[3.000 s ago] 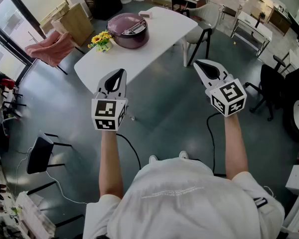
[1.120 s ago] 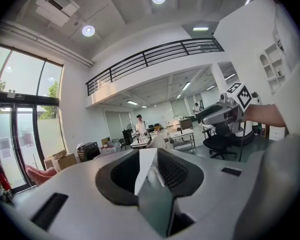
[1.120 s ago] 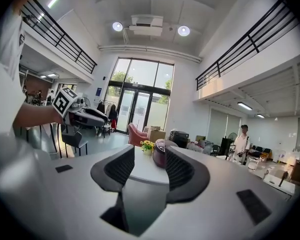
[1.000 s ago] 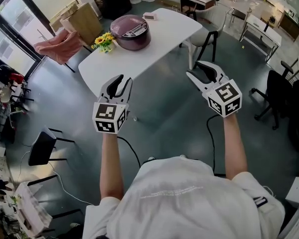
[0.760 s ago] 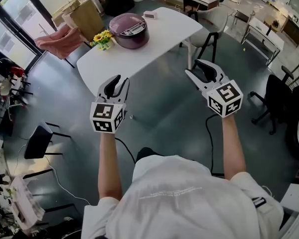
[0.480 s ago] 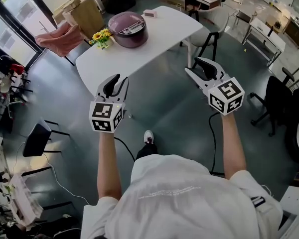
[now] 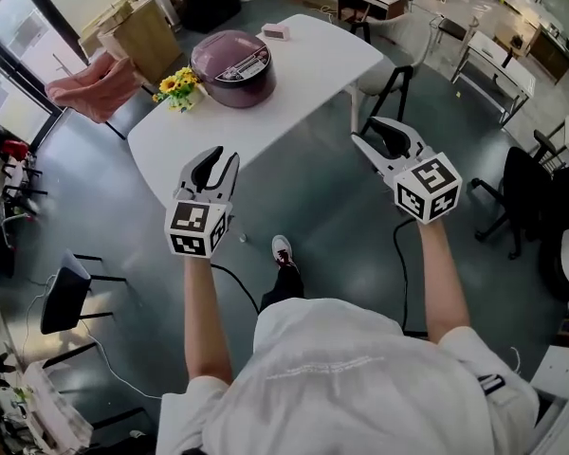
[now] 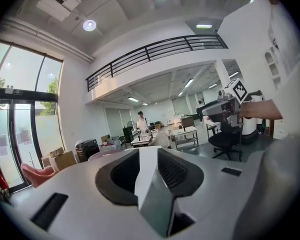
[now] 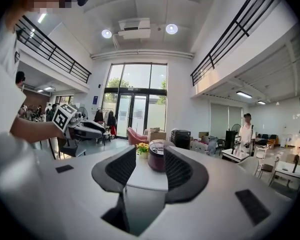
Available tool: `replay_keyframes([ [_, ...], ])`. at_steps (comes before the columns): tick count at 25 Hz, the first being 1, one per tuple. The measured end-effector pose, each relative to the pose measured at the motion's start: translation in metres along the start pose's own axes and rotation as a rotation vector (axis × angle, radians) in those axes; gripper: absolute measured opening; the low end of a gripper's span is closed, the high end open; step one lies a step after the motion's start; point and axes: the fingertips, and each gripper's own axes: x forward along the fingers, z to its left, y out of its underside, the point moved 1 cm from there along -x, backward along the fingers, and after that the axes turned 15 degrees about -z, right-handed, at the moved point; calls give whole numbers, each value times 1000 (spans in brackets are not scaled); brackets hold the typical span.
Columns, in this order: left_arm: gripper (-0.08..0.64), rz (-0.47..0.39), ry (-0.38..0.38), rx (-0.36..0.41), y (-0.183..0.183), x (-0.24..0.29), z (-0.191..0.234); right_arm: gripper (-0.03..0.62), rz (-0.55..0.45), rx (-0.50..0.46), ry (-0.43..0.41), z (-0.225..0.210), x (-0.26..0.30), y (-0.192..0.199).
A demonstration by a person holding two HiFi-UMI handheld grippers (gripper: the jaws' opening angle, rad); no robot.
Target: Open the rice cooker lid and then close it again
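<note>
grey floor (image 7: 303, 197) runs under both tongs in a tall, open hall with big windows, and a white bench (image 7: 294, 74) stands beyond their tips. the rice cooker (image 7: 232, 57), round and mauve with its lid down, sits on the far part of that bench. it is well ahead of the left tongs (image 7: 214, 155), and ahead and off to the left of the right tongs (image 7: 374, 131). both pairs are held in the air on outstretched arms, short of the near edge of the bench and well apart from the cooker.

the left tongs (image 8: 146, 156) stand a narrow way apart with nothing in the gap, only a pale strip showing through it. the right tongs (image 9: 145, 159) are spread wider, have just been drawing in a little, and pinch nothing. the rice cooker (image 9: 157, 156) shows through their gap, far off down the line they point.

a small bunch of yellow flowers (image 7: 175, 85) stands just beside the cooker, on the side nearer the left tongs. a little pink box (image 7: 275, 32) lies past the cooker, further from both tongs. a pink chair (image 7: 90, 88) and a cardboard box (image 7: 137, 36) stand out to the left of the left tongs. a shoe (image 7: 282, 249) shows on the floor, back between the two pairs.
</note>
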Motion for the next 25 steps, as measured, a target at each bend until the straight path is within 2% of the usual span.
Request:
replay_keyframes([
  [4,126,-35,12,-11,7,42,48,186,16,-2,25,-25,57,-1],
  [12,126,-38,24,-35,26,100,143,186,34,-42,29,-47,170,-6],
  [15,126,-52,24,-46,30,118,176,163,34,-49,22,-54,208,-7],
  [25,126,-48,28,-105,66,153,247,150,130,-48,-14,-57,302,22],
])
